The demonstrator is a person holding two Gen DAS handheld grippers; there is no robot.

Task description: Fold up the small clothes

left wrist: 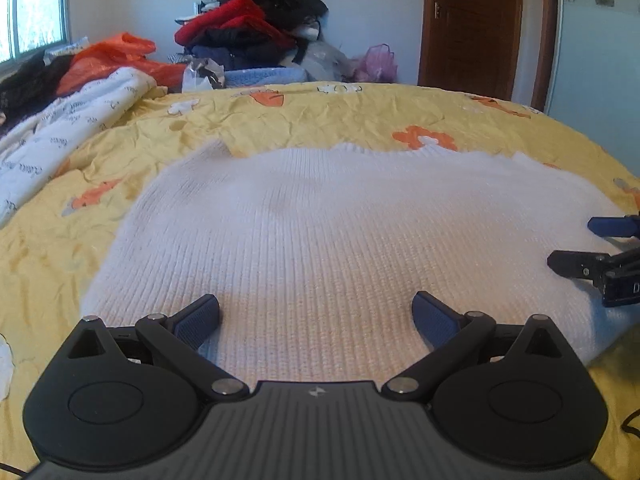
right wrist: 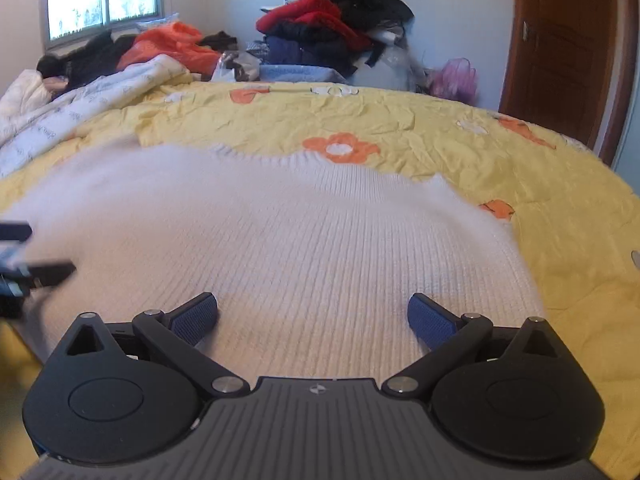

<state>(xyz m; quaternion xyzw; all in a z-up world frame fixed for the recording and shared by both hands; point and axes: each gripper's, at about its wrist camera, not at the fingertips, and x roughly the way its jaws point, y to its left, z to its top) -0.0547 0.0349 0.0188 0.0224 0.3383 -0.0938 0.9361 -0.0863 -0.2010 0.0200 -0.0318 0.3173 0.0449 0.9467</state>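
Note:
A white ribbed knit sweater (left wrist: pixel 320 232) lies spread flat on a yellow flowered bedspread (left wrist: pixel 280 124); it also shows in the right wrist view (right wrist: pixel 280 232). My left gripper (left wrist: pixel 316 312) is open and empty, its blue pads over the sweater's near hem on the left half. My right gripper (right wrist: pixel 312 312) is open and empty over the near hem on the right half. The right gripper shows at the right edge of the left wrist view (left wrist: pixel 600 248), and the left gripper at the left edge of the right wrist view (right wrist: pixel 24 256).
A white printed quilt (left wrist: pixel 60 136) lies bunched at the bed's left. Behind the bed is a tall pile of red and dark clothes (left wrist: pixel 256 24), an orange plastic bag (left wrist: pixel 116 60) and a pink bag (left wrist: pixel 378 62). A brown door (left wrist: pixel 476 24) stands at the right.

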